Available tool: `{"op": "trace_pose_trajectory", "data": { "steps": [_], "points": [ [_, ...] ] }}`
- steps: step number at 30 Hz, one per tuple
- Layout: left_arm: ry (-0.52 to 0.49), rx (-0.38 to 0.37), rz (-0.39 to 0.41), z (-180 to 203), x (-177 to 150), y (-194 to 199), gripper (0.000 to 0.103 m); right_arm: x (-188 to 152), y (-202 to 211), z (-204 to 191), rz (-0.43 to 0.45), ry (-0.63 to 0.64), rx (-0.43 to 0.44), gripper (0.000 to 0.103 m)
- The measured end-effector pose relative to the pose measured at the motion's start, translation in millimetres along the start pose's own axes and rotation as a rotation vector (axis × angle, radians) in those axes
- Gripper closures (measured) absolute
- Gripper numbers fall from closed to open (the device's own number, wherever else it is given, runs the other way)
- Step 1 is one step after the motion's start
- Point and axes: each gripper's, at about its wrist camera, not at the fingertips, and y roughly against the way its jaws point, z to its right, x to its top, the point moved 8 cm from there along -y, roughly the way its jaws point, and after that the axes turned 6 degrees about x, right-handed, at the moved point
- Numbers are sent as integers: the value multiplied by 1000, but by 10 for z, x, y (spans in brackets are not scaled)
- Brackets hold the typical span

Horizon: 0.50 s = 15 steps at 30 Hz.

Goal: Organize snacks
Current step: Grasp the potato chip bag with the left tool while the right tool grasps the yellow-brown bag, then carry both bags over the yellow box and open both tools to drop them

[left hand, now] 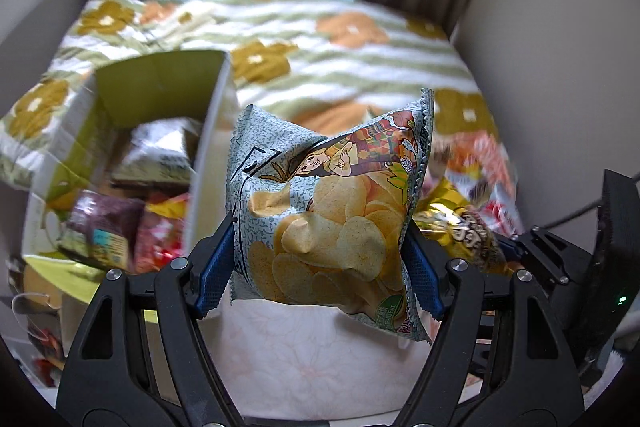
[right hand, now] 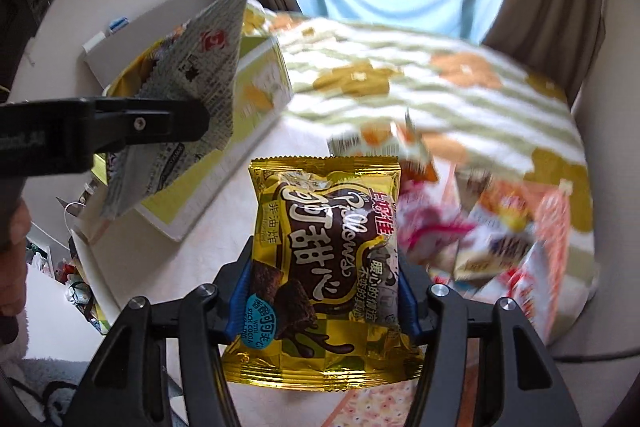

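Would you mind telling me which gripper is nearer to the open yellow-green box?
Left. The left gripper, holding the chip bag, is beside the box; the right gripper is farther off.

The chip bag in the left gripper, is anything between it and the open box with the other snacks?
Nothing visible blocks it. The chip bag, pinched in the left gripper, hangs just right of the box, whose top is open. Only that near wall lies between, and the bag's top sits about level with the wall's rim.

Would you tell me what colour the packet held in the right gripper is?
Shiny gold with dark brown lettering, as the snack packet shows best in the right wrist view.
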Motion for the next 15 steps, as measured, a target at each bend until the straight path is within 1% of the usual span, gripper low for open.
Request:
{"op": "trace_pose_trajectory", "data": {
  "steps": [1,5,11,15],
  "points": [
    [15,6,30,-72,66,94,30,77,56,-30,16,17,-5,49],
    [52,24,89,-354,247,297,30,371,188,-190,60,65,-19,48],
    [72,46,131,-955,483,411,30,786,208,-567,113,108,-19,48],
    [71,51,118,-1403,599,324,30,1040,25,-896,137,123,-37,48]
  ]
}}
